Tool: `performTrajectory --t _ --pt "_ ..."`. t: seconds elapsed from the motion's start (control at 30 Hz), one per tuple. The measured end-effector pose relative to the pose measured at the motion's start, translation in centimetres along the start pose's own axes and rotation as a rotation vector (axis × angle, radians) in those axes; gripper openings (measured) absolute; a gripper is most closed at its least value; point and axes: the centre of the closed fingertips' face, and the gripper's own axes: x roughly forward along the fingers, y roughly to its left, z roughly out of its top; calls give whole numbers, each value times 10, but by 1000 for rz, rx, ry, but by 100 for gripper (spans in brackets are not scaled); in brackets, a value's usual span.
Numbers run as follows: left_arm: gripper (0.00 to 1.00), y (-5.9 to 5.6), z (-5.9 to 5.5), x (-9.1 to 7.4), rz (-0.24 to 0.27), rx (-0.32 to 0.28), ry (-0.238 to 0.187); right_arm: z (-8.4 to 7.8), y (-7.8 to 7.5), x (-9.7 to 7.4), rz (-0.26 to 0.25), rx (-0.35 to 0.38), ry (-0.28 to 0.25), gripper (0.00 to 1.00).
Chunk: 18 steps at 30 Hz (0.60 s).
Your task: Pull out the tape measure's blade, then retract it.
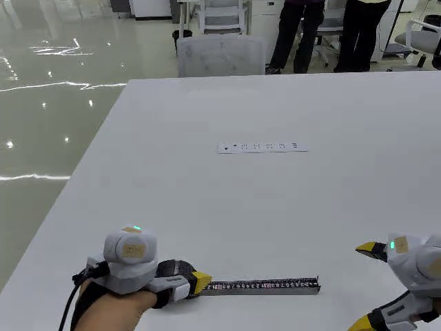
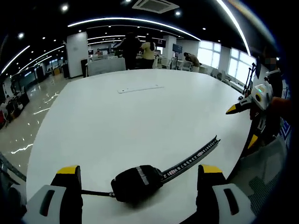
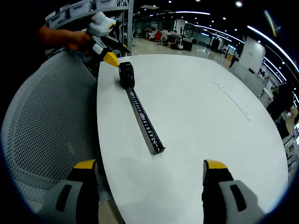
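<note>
Table edge: the white table (image 1: pixel 172 179) ends at left above a glossy floor (image 1: pixel 48 103); its near edge runs just below the tape.
Left claw: the left gripper (image 2: pixel 141 169) has its jaws spread wide, gripping nothing.
Tape measure: the black rounded case (image 2: pixel 138 183) lies between those jaws, touching neither.
Blade: the numbered metal blade (image 1: pixel 265 284) is pulled out flat, running right.
Open room: bare tabletop reaches to a flat white power strip (image 1: pixel 262 147).
Right claw: the right gripper (image 3: pixel 150 164) is spread wide and empty, beyond the blade's end.
</note>
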Motion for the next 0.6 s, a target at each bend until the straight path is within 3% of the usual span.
performTrajectory --t 0.13,0.23,0.27,0.4,0.47,0.6 --pt "100 3 -4 3 27 -65 -6 5 -3 9 23 -43 19 92" --pt "100 6 -3 3 50 -113 -53 12 -5 14 48 -83 23 90" --pt "100 5 0 4 52 -176 -90 15 -7 17 55 -111 24 89" --pt "100 5 -11 9 68 -124 -62 25 -9 25 80 -155 30 84" --pt "100 4 -19 12 57 -134 -26 25 -9 30 99 -176 40 82" --pt "100 12 -23 13 77 -179 -31 21 -6 39 138 -206 73 75"
